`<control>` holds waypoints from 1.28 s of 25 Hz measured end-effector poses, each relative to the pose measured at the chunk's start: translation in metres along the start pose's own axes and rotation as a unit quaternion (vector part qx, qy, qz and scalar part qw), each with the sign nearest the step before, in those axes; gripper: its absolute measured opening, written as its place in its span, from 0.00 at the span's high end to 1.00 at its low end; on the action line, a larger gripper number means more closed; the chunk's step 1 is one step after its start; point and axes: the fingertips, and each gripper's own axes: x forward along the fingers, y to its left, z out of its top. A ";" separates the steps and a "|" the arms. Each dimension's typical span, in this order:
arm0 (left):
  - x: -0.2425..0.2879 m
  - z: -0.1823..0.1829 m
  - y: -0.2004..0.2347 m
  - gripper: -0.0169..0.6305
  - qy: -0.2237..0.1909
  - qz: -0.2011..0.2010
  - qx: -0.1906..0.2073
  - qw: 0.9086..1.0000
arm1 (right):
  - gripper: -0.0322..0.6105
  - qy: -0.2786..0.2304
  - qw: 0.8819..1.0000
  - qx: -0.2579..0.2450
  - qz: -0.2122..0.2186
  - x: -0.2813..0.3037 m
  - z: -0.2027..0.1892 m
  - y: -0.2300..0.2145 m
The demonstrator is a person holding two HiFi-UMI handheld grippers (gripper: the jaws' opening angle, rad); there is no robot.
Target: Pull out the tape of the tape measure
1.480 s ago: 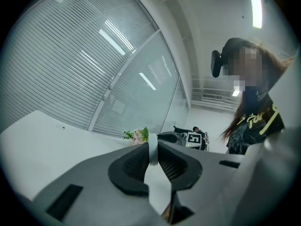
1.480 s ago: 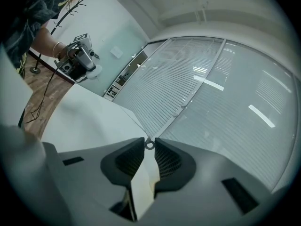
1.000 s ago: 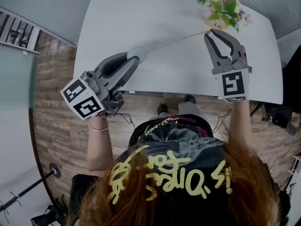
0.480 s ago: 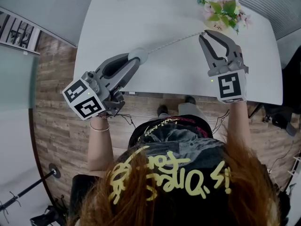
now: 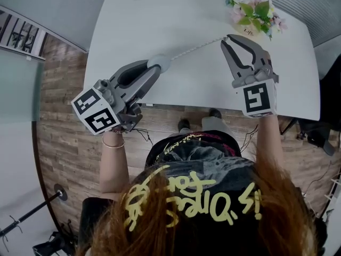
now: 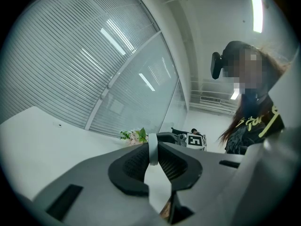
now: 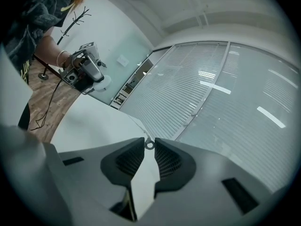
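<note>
Round white tape measure [image 5: 161,62] over the table [image 5: 160,15] nearer its left edge, pinched in the left gripper [image 5: 153,68]'s narrow jaws; tape [image 5: 197,48] stretched toward the far right corner, its end ring [image 7: 149,145] clamped by the right gripper [image 5: 228,38]; flowers [image 5: 254,10] just beyond

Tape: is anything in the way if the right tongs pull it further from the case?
Possibly: the flowers stand on the table just beyond the right tongs, roughly in line with the tape. Between those tongs and the case in the left tongs, nothing touches the tape.
</note>
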 end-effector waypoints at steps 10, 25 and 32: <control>0.000 0.000 0.000 0.89 0.001 0.004 -0.004 1.000 | 0.84 0.000 1.000 -0.001 0.013 0.005 0.006 0.010; 0.001 0.001 0.002 0.89 0.002 0.005 -0.005 1.000 | 0.84 -0.001 0.999 -0.004 0.040 0.009 0.024 0.027; 0.002 0.000 0.001 0.89 0.005 -0.001 -0.007 1.000 | 0.84 -0.008 0.999 -0.010 0.047 0.011 0.031 0.032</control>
